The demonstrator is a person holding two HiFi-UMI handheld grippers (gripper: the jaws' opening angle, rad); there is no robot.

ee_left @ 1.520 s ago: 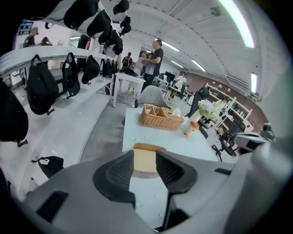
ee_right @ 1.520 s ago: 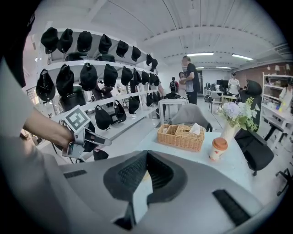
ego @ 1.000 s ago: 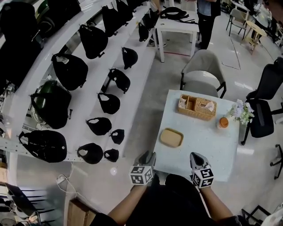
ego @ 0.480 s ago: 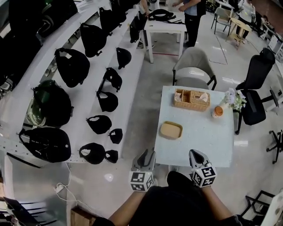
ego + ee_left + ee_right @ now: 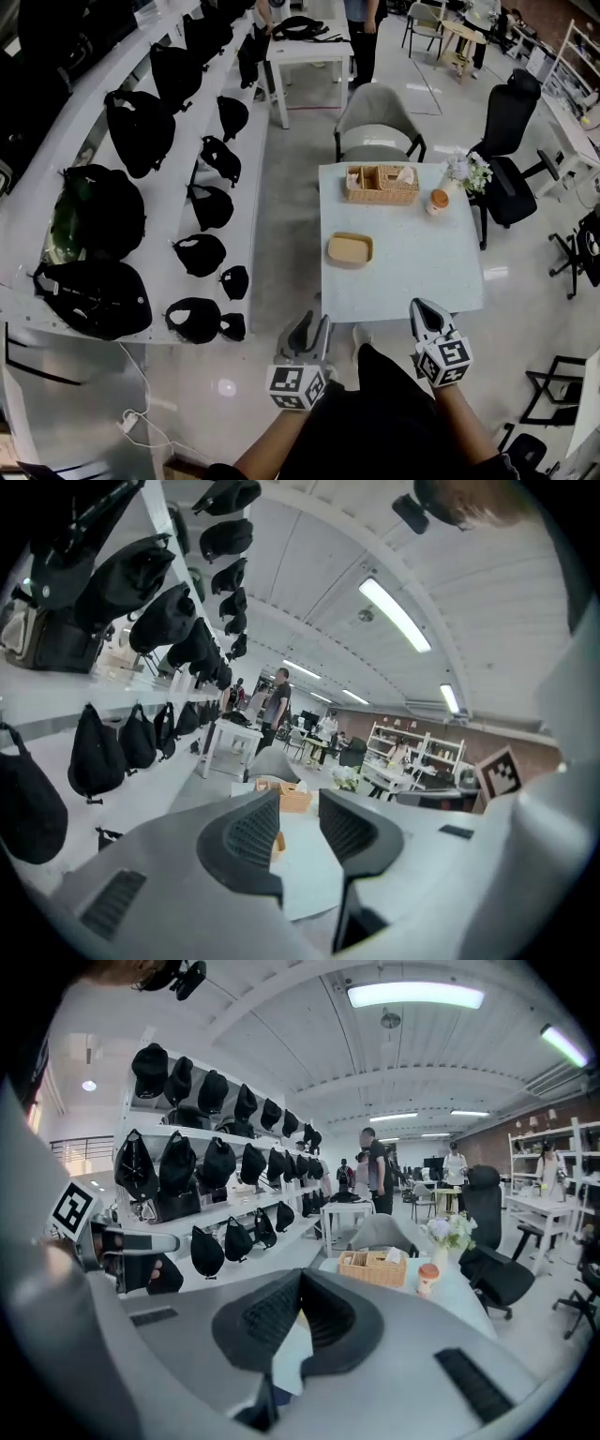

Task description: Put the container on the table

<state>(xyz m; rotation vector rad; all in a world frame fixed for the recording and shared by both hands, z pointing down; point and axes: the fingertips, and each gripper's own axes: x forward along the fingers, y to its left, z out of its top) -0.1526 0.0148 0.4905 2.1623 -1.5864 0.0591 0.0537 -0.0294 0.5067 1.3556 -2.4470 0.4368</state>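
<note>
Tan container [image 5: 350, 248] rests on the table [image 5: 422, 272], toward its left side. Off the table's near edge, the left gripper [image 5: 312, 324] has its fingers apart and empty, and the right gripper [image 5: 423, 309] has its fingers together. The placing looks done, and I judge nothing more is needed.

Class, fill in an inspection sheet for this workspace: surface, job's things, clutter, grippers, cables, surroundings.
Surface: white square table, mostly bare.
Job's things: tan shallow rounded container lying on it, untouched.
Clutter: wicker basket, orange-lidded cup, flower vase along the far edge.
Grippers: left hand-held gripper open, empty; right hand-held gripper shut, empty.
Cables: thin white cable on the floor.
Surroundings: white shelves of black bags, grey chair.
</note>
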